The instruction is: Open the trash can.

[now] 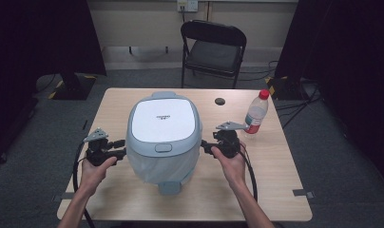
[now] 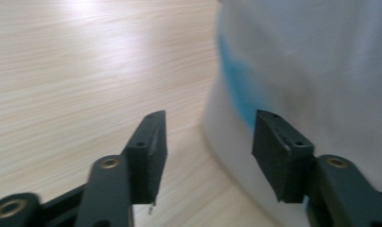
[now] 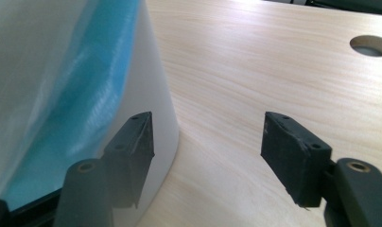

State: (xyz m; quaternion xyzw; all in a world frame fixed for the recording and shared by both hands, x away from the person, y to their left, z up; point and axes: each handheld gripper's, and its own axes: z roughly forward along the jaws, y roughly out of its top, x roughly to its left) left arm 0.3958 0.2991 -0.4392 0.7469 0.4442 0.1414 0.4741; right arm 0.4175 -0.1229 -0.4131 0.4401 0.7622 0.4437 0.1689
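Observation:
A pale blue-grey rice cooker (image 1: 164, 137) with a white lid stands shut in the middle of the wooden table (image 1: 275, 190). My left gripper (image 1: 121, 148) is close beside the cooker's left wall, held in a hand and pointing at it. In the left gripper view the gripper (image 2: 208, 127) is open, with the cooker's curved wall (image 2: 312, 71) just beyond its right jaw. My right gripper (image 1: 206, 145) is beside the cooker's right wall, also pointing inward. In the right gripper view it (image 3: 208, 127) is open, its left jaw in front of the cooker (image 3: 61, 71).
A water bottle (image 1: 255, 114) with a red cap and label stands at the table's right, behind my right gripper. A round cable hole (image 1: 220, 101) lies near the far edge, seen also as the hole (image 3: 371, 46). A black folding chair (image 1: 213, 47) stands beyond the table.

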